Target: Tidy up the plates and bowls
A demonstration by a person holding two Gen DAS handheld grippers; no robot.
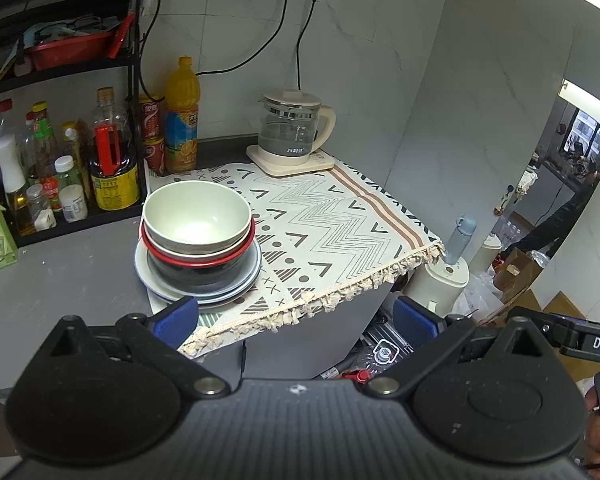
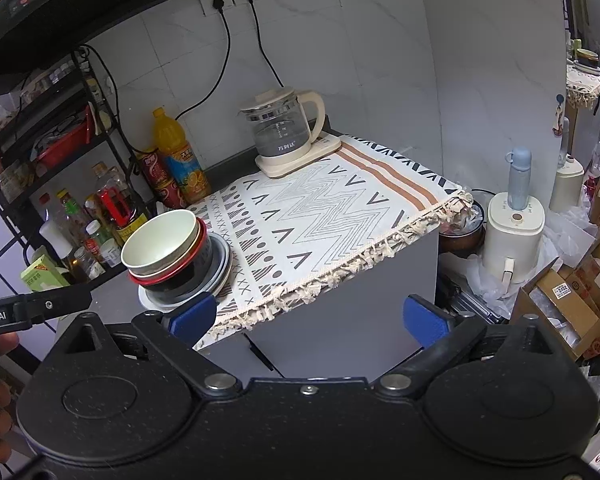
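A stack of dishes stands at the left edge of the patterned cloth [image 1: 332, 220]. A pale green bowl [image 1: 196, 216] sits on top, nested in a red-rimmed bowl [image 1: 236, 249], over a dark bowl [image 1: 204, 274], on blue-grey plates [image 1: 236, 294]. The stack also shows in the right wrist view [image 2: 172, 252]. My left gripper [image 1: 296, 320] is open and empty, just in front of the stack and the cloth's fringe. My right gripper [image 2: 308, 316] is open and empty, in front of the counter's edge, to the right of the stack.
A glass kettle [image 1: 290, 130] on its base stands at the back of the cloth. An orange juice bottle [image 1: 182, 116] and red cans stand by a black rack of sauce bottles [image 1: 60, 160] on the left. An appliance with a blue bottle [image 2: 516, 216] and boxes sit on the right, below the counter.
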